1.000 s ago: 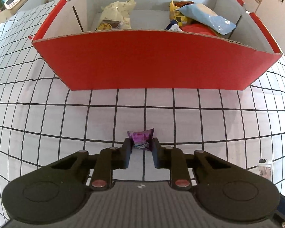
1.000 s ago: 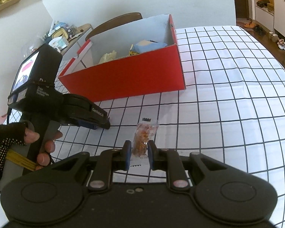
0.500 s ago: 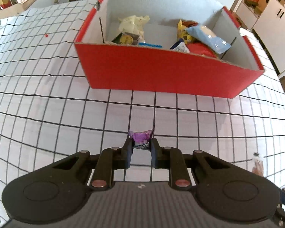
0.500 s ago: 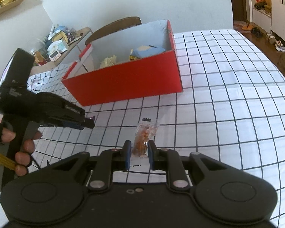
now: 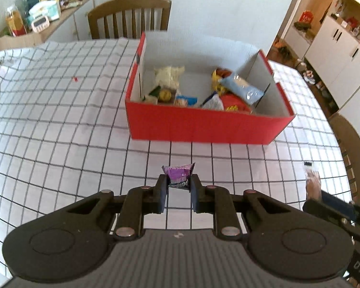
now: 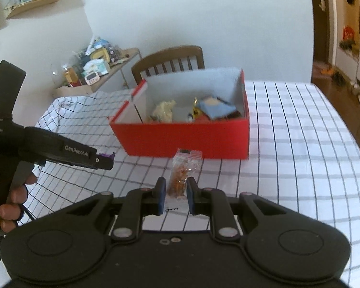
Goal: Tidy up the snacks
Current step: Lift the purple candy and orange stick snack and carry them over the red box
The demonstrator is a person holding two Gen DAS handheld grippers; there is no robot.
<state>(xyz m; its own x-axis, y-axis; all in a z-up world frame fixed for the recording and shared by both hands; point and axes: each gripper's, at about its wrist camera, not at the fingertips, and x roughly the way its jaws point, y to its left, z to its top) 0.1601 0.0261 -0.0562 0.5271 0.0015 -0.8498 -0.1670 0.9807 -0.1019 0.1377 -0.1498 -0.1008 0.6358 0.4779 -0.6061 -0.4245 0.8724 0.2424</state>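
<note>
Checked black-and-white cloth covers the table, and the red cardboard box with white inner walls sits at twelve o'clock, already part filled with packets. At left, the left gripper pinches a small purple foil snack packet, held clear of the cloth. At right, the right gripper is clamped on a clear sachet of orange-brown snacks. Both pickups look done; the step in hand seems to be the carry. Next, each packet needs taking over the red front wall, toward twelve o'clock, before either grip loosens.
</note>
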